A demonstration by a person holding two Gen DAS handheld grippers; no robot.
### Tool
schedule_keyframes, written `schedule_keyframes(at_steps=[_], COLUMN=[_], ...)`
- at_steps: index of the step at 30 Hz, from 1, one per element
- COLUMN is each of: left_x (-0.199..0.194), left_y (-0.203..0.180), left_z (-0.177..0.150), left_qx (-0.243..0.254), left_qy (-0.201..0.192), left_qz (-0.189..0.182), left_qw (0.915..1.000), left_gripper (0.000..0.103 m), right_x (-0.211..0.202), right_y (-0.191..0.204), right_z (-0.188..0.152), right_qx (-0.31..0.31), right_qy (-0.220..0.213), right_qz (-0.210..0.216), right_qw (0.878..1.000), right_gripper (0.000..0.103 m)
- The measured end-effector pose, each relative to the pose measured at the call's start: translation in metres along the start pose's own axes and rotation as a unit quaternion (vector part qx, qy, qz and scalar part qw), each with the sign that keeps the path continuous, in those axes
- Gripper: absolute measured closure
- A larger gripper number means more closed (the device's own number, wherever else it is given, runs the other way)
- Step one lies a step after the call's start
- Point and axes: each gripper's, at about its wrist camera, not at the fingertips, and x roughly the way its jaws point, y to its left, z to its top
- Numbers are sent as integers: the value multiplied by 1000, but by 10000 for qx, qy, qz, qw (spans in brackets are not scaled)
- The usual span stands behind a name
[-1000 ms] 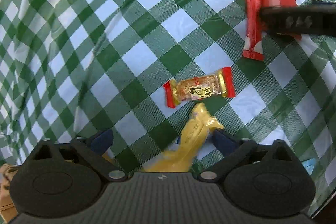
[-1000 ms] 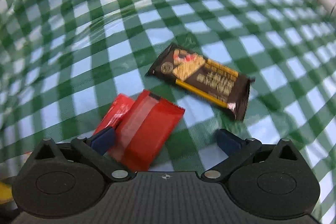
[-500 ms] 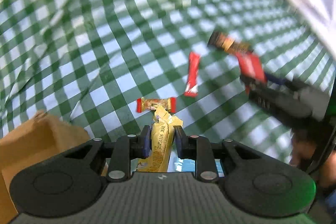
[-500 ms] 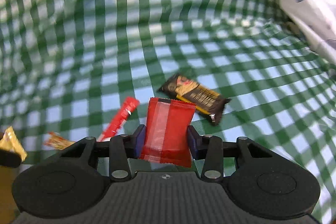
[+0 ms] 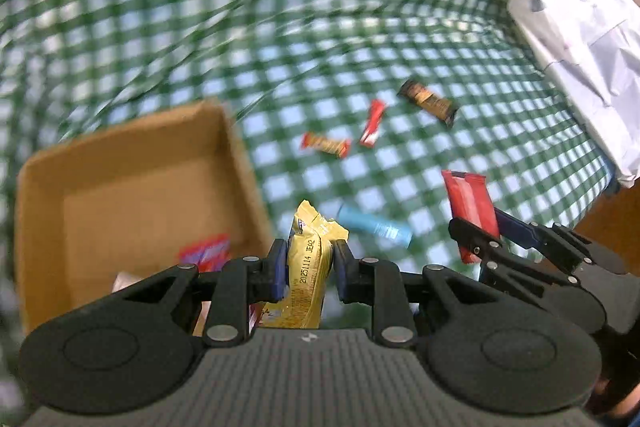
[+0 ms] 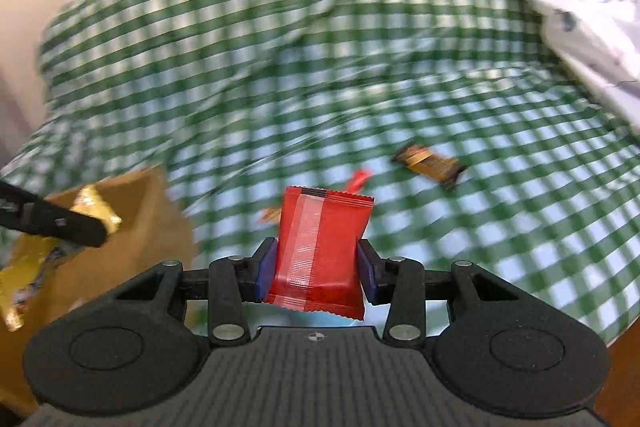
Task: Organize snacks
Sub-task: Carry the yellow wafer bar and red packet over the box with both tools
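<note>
My left gripper [image 5: 310, 269] is shut on a yellow snack packet [image 5: 310, 267], raised above the near right corner of an open cardboard box [image 5: 132, 163]. My right gripper [image 6: 316, 269] is shut on a red snack packet [image 6: 322, 247], also lifted off the cloth; it shows at the right of the left wrist view [image 5: 470, 205]. A red-and-blue wrapper [image 5: 204, 253] lies inside the box. On the green checked cloth lie a gold-and-red candy [image 5: 326, 145], a thin red stick packet [image 5: 372, 123], a dark brown bar [image 5: 430, 101] and a light blue packet [image 5: 374, 225].
A crumpled white sheet [image 5: 572, 23] covers the far right of the table. The checked cloth [image 6: 280, 47] is wrinkled toward the back. The table's right edge drops off near a brown surface [image 5: 612, 211]. In the right wrist view the left gripper's finger [image 6: 56, 219] crosses the box.
Both grippers shut on their packets, yellow in the left and red in the right, and lifted them off the cloth, swinging toward the cardboard box, which has come into view.
</note>
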Motion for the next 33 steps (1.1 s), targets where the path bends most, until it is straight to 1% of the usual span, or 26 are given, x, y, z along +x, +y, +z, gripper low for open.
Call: schedule_keyframes(at_steps=[2, 5, 8, 11, 15, 19, 22, 29, 33], left_x=[-16, -34, -51, -66, -83, -92, -96, -99, -99], left_y=[12, 37, 61, 78, 94, 105, 114, 130, 137], left_z=[-28, -63, -91, -110, -126, -136, -143, -153, -153], left_qx=[-154, -460, -696, -824, -946, -1024, -1120, -1326, -1382], left_qy=[43, 146, 163, 77, -143, -310, -365, -400, -425], left_qz=[145, 236, 314, 382, 377, 348, 319, 342, 365], left_qw=[9998, 9986, 9969, 9958, 9947, 9936, 9925, 9898, 9888], left_gripper=[76, 76, 76, 76, 76, 76, 76, 76, 76], right_x=[-13, -23, -36, -50, -66, -77, -81, -86, -85], right_y=[20, 51, 80, 110, 140, 162, 174, 190, 194], right_z=[-17, -41, -52, -57, -58, -62, -64, -67, -66], right_qx=[-156, -325, -446, -659, -908, -1081, -1201, -1397, -1463], right_qy=[137, 377, 553, 572, 527, 504, 512, 570, 587], right_qz=[223, 518, 687, 787, 884, 908, 906, 915, 929], right_qw=[9995, 9974, 9951, 9931, 9905, 9887, 9873, 9843, 9831], right_gripper=[59, 59, 59, 59, 59, 59, 59, 58, 58])
